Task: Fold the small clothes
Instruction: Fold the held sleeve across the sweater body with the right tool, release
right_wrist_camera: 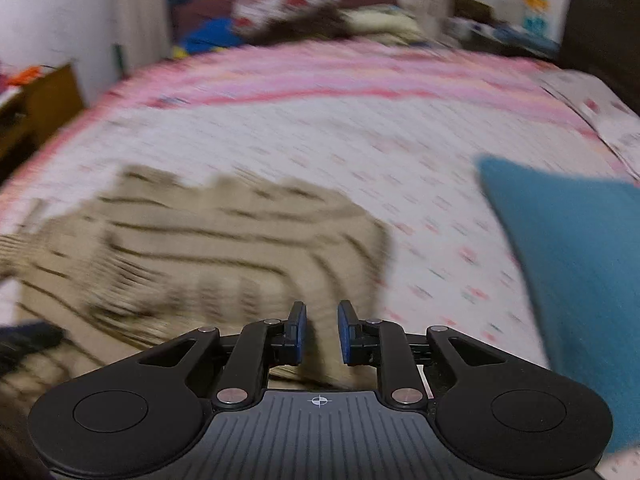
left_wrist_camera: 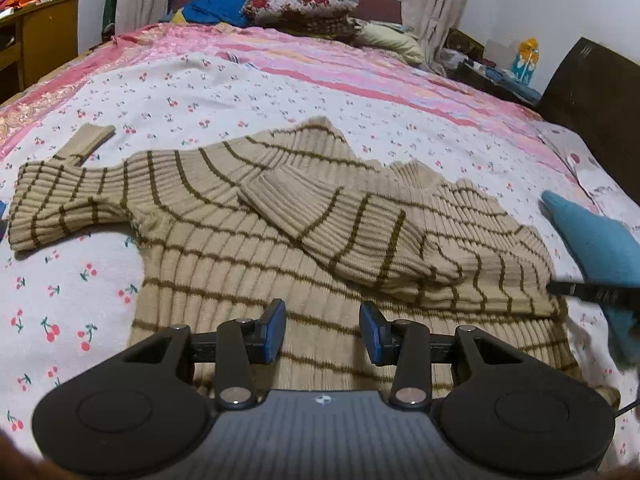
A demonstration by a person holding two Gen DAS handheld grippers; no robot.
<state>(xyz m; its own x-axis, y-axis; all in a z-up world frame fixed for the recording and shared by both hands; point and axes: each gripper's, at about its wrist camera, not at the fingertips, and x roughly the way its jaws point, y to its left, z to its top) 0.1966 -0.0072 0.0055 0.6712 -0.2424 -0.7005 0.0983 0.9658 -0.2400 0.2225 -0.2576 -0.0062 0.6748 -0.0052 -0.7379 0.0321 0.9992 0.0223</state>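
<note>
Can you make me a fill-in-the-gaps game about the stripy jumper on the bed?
1. The beige sweater has thin ___ stripes.
2. One sleeve is folded ___ the sweater's body.
3. The bedsheet is printed with little red ___.
4. The cloth lying right of the sweater is ___.

Missing words: brown; over; cherries; blue

The sweater (left_wrist_camera: 248,216) is seen to be a coarse ribbed knit, matt beige crossed by brown stripes. The bedsheet (left_wrist_camera: 240,92) is smooth printed cotton, bordered by a glossy pink satin cover (left_wrist_camera: 168,40). The left gripper (left_wrist_camera: 322,334) is made of matt black plastic, with blue rubbery pads (left_wrist_camera: 276,330) and shiny metal pins
</note>
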